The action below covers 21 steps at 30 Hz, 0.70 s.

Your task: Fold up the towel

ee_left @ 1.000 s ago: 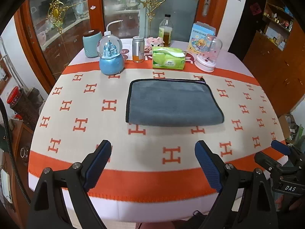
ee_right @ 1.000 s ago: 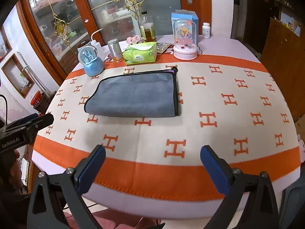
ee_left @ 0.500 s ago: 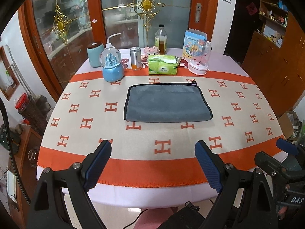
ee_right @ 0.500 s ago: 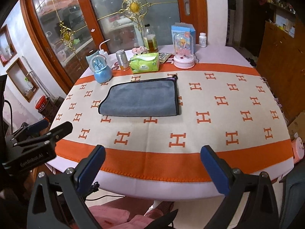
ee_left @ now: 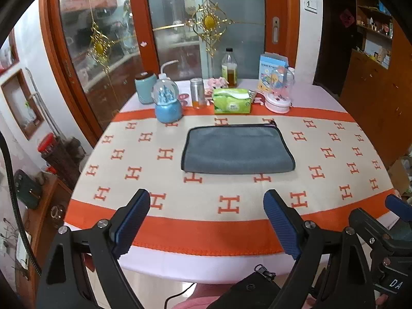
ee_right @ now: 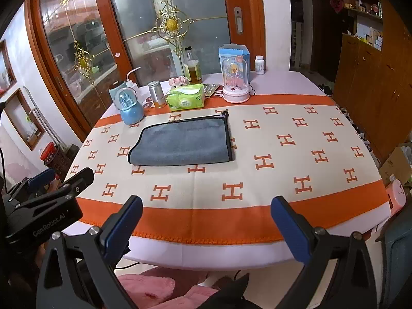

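Observation:
A grey towel (ee_left: 237, 149) with a dark hem lies folded flat on the table, its fold along the near edge; it also shows in the right wrist view (ee_right: 181, 142). My left gripper (ee_left: 207, 221) is open and empty, held back over the table's near edge, well short of the towel. My right gripper (ee_right: 206, 225) is open and empty, also back at the near edge. The left gripper shows in the right wrist view (ee_right: 51, 182) at the lower left, and the right gripper shows at the lower right of the left wrist view (ee_left: 386, 221).
The round table wears a cream cloth (ee_left: 257, 200) with orange H marks and an orange border. Behind the towel stand a blue snow globe (ee_left: 168, 103), a can (ee_left: 197, 93), a green tissue pack (ee_left: 231, 101), a bottle (ee_left: 228, 68) and a pink glass dome (ee_left: 279, 90). Wooden cabinets (ee_right: 373, 77) stand right.
Both grippers have pulled back and up from the table, so the towel looks smaller and farther. The towel has not moved. Both grippers stay open.

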### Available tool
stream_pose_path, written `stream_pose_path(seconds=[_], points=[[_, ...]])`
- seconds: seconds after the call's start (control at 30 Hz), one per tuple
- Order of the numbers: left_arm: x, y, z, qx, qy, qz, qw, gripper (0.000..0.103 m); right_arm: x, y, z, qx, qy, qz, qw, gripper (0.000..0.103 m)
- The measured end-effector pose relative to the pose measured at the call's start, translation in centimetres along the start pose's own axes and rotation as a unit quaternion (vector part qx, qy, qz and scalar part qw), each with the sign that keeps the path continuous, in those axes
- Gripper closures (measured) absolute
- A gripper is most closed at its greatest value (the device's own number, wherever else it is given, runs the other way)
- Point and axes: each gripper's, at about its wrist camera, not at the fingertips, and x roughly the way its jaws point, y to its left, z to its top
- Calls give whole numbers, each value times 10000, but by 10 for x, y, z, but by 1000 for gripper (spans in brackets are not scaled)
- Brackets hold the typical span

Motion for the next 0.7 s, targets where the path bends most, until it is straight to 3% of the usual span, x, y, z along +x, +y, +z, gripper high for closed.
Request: stream_pose_path(seconds=[0.13, 0.7], points=[[-8, -2, 1, 37, -200, 96, 9997, 1, -2, 1, 0, -46, -31, 17, 10000, 3], [-7, -1, 5, -52, -223, 113, 9997, 1, 2, 8, 2, -156, 0, 124, 9998, 0]])
